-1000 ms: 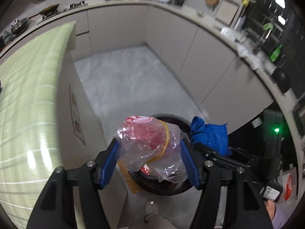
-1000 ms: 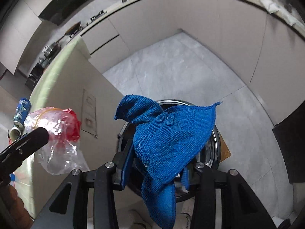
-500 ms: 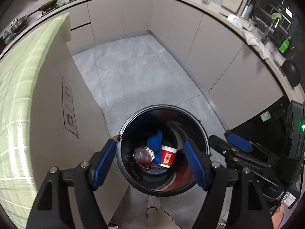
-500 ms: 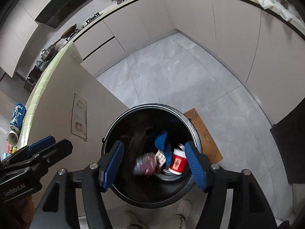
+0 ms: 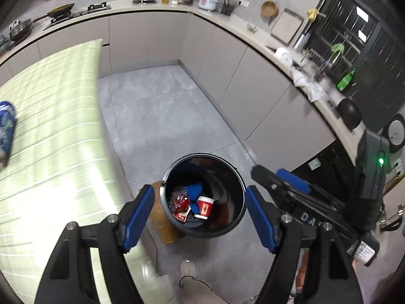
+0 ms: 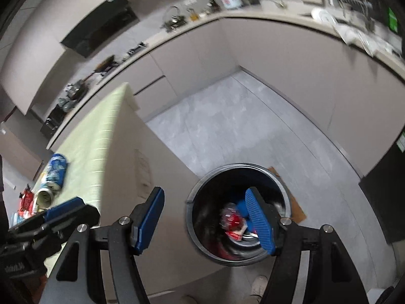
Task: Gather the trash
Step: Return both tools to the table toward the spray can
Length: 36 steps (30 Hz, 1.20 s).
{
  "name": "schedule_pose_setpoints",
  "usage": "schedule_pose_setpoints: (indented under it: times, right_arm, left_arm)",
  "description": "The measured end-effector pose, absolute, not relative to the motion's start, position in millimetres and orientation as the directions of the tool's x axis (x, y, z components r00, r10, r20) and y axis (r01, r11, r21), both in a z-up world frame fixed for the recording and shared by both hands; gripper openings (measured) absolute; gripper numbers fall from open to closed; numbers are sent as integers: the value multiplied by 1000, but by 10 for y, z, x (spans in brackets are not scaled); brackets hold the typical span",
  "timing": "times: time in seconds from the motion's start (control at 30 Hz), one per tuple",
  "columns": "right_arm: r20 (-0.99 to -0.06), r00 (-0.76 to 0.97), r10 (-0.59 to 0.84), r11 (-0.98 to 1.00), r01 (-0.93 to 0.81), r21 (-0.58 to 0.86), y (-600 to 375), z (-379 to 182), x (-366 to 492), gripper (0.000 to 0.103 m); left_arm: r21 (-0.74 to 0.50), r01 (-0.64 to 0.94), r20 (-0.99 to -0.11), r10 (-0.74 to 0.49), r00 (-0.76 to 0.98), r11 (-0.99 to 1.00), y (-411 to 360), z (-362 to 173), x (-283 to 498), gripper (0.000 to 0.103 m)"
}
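Both grippers are hanging above a round black trash bin (image 5: pixel 203 195) standing on the grey tiled kitchen floor, close beside the island so that litter from the counter has only a short drop. The left gripper (image 5: pixel 200 214) is holding nothing, its blue ribbed pads spread wide on either side of the bin's mouth; the right gripper (image 6: pixel 206 219) is likewise gaping and empty, its right pad overlapping the bin's opening in its own view. Lying at the bottom of the smooth-walled bin are a crinkled clear plastic bag with red contents (image 5: pixel 180 200), a soft blue cloth (image 5: pixel 194 190) and a red paper cup (image 5: pixel 204 207) tipped on its side (all loosely heaped together). To the left, on the pale green striped counter top (image 6: pixel 101 139), a blue drinks can (image 6: pixel 56 171) is lying on its side, with more red-and-white litter at the near left edge, too blurred to name, apparently still awaiting collection.
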State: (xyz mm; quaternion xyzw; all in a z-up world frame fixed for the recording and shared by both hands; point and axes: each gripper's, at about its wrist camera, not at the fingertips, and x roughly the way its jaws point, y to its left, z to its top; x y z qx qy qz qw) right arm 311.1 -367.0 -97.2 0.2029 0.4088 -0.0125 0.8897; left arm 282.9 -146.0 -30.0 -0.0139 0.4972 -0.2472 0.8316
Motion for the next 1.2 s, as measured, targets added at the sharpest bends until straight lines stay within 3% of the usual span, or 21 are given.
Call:
schedule_pose_setpoints:
  times: [0.27,0.6,0.97,1.2]
  right_arm:
    - [-703,683,198,928,101,360,-2404,-703,3138,71]
    - [-713,627,314,929,-48,366,-534,-866,3362,72]
    - [-714,529,459,888,-303,346,840,-974,3754,72]
    - [-717,548,430,903,-276,330,1115,-986,4021,72]
  left_arm:
    - [-284,343,-792,-421,442,895,-156,-22,2628,77]
    - [-127,42,-817,-129,563,991,1884,-308,2691,78]
    - [-50,-239,-795,106,597,970,3083,-389,2768,78]
    - [-72,-161,-801,39,598,984,3316,-465,3021,78]
